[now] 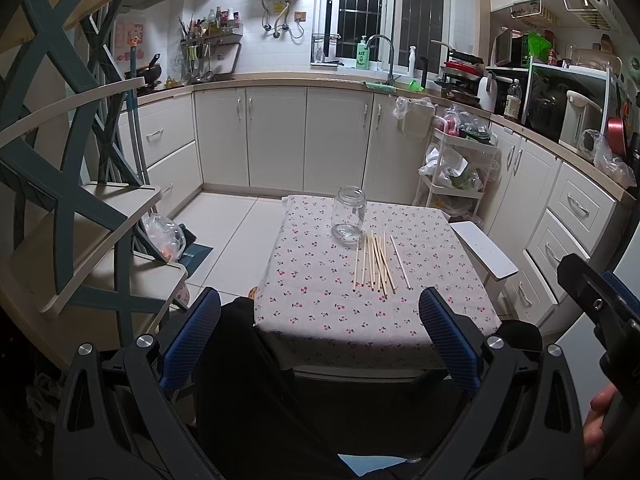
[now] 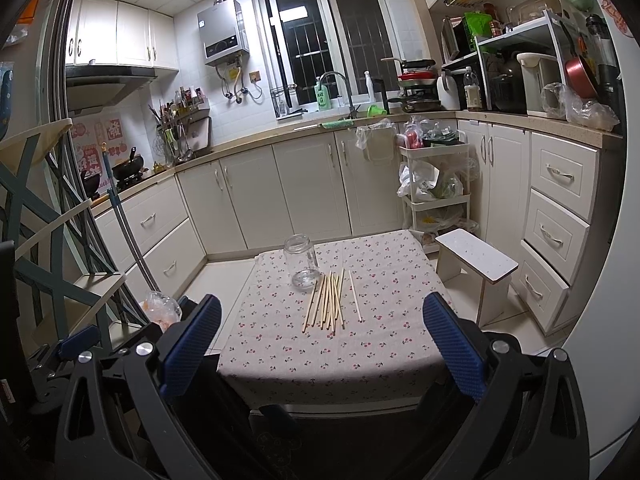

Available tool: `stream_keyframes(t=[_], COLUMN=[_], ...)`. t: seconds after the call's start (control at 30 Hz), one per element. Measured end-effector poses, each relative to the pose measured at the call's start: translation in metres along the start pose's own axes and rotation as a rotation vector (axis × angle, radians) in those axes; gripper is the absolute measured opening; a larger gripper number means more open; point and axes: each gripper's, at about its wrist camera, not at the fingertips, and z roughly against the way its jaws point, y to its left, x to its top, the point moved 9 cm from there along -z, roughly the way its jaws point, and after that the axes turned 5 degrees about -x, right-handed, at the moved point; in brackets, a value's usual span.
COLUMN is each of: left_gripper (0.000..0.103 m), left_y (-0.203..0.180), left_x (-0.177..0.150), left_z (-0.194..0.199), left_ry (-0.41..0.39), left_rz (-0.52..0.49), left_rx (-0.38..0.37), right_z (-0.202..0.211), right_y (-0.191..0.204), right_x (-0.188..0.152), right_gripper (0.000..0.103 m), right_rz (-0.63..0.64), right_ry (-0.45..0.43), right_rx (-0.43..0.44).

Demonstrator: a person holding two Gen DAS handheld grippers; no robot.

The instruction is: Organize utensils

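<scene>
Left wrist view: the left gripper [image 1: 320, 332] was held back from the table [image 1: 304, 320], fingers spread wide and empty.
Utensils: chopsticks [image 1: 378, 264] lay loose at frame centre, just beside the empty glass jar [image 1: 349, 216], upright above them.
Right wrist view: the right gripper [image 2: 322, 340] was likewise parted, nothing held.
Advice: probably one chopstick should be pinched near its middle, then tipped upright over the jar mouth.
Surface: a cherry-print cloth covered the table.
Room: kitchen cabinets [image 2: 304, 188] filled the background.
</scene>
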Motion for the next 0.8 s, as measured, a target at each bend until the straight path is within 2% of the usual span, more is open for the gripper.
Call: stream_keyframes(t=[0.57, 0.67, 0.8], left_gripper=[0.095, 0.095, 0.095], left_y=[0.0, -0.001, 0.004], left_x=[0.003, 0.004, 0.009], left_z=[-0.008, -0.019, -0.048], left_ry=[0.014, 0.036, 0.048], left_rz=[0.009, 0.013, 0.019], left_rx=[-0.001, -0.005, -0.004], right_z=[-0.007, -0.017, -0.05], right_y=[-0.006, -0.006, -0.012], right_x=[0.004, 0.003, 0.003], right_gripper=[0.097, 0.097, 0.097], right_rz=[-0.003, -0.001, -0.008], right_ry=[0.006, 0.024, 0.057], right_rx=[-0.002, -0.006, -0.01])
